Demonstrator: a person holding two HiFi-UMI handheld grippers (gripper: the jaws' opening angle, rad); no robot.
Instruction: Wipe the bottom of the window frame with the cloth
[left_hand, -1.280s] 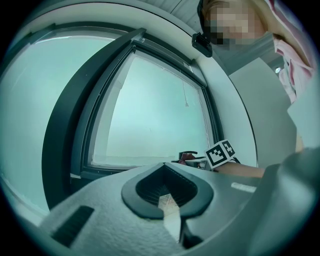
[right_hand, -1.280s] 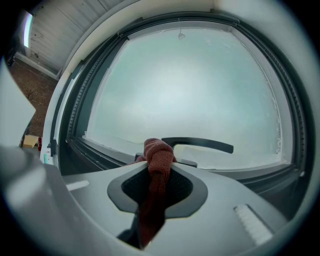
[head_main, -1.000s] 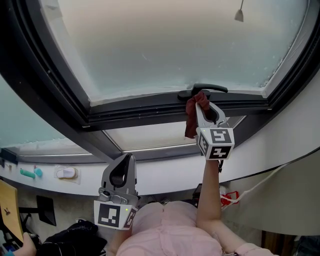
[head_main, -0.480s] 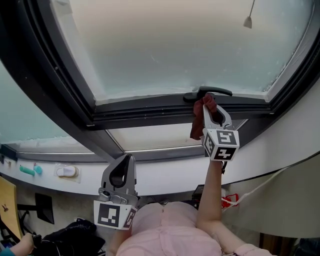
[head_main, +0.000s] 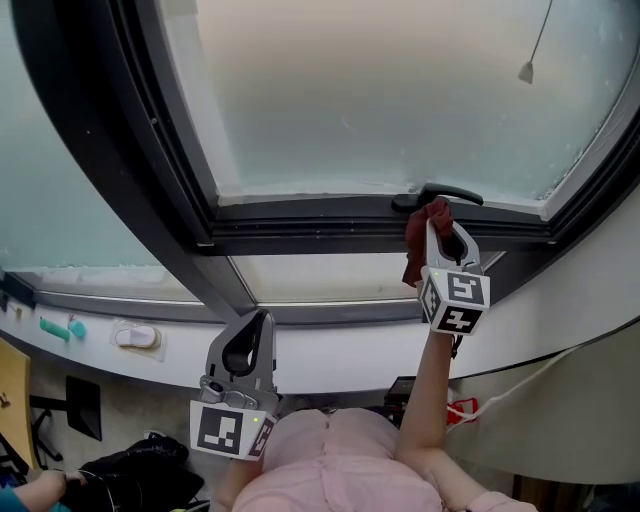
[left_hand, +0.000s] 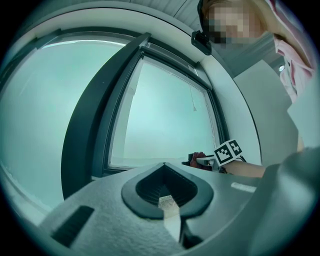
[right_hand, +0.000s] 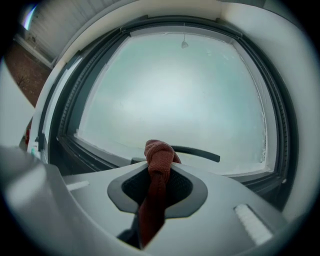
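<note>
The right gripper (right_hand: 159, 172) has its jaws pinched tight on a dark red knitted cloth (right_hand: 157, 162). The cloth's bunched top pokes out past the tips and its tail hangs down below them. From the head view, that bunched end of the cloth (head_main: 421, 243) sits up at the dark grey bottom rail of the window frame (head_main: 320, 225), just under the black lever handle (head_main: 446, 195); whether it actually presses on the metal I cannot tell. The frosted glass pane (head_main: 380, 90) fills the space above the rail. A bare forearm (head_main: 425, 400) reaches up behind the gripper. The left gripper (left_hand: 165, 187) has its jaws closed together with nothing between them, and it is held low by the person's pink top (head_main: 330, 465), well apart from the frame.
</note>
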